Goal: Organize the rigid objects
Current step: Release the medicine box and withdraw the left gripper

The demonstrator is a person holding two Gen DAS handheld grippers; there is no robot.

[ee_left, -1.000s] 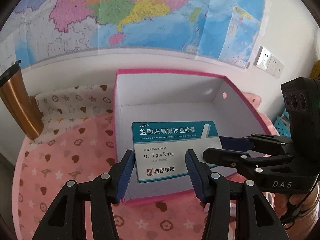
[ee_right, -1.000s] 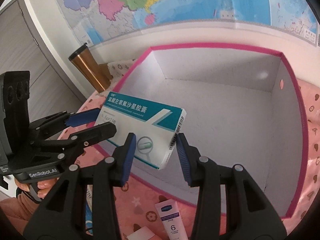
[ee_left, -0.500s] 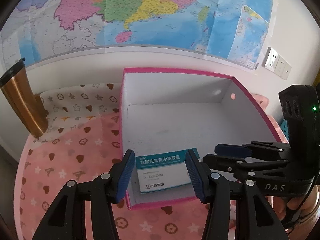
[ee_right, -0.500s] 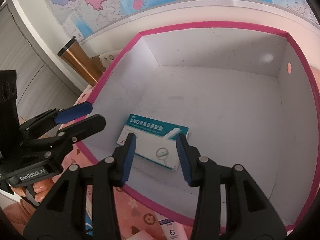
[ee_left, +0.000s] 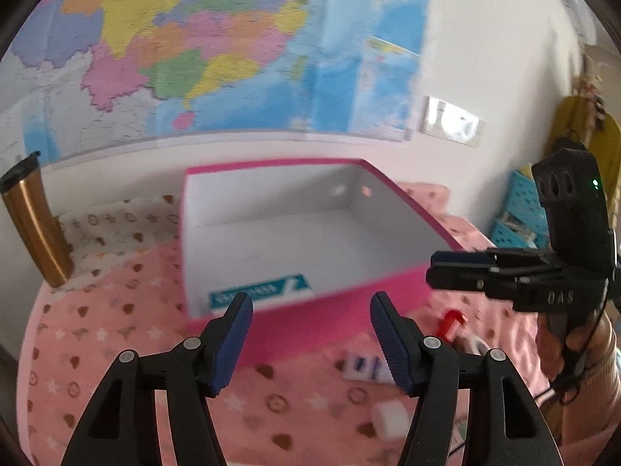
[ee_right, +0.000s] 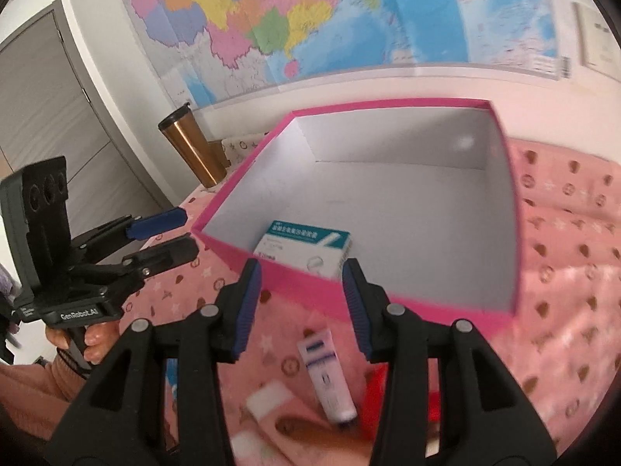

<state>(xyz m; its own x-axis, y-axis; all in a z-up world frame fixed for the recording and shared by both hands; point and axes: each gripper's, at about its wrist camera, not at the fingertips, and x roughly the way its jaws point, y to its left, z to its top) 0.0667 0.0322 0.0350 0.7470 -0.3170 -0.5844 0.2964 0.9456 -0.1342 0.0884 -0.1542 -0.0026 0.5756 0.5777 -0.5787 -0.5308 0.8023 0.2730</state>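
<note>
One medicine box (ee_right: pixel 306 250) lies in the pink box (ee_right: pixel 388 303); a tube (ee_right: pixel 328 376) and other bits wait outside, left gripper (ee_left: pixel 310 334), jaws just opened, and right gripper (ee_right: pixel 300 303) both empty.

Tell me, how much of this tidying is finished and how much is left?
Done: one medicine box lies inside the pink box, near its front wall. In hand: nothing. The left gripper has just been opening and holds nothing, and the right gripper is empty too. Left: a white tube, something red and small white items lie on the pink cloth in front of the box.
</note>
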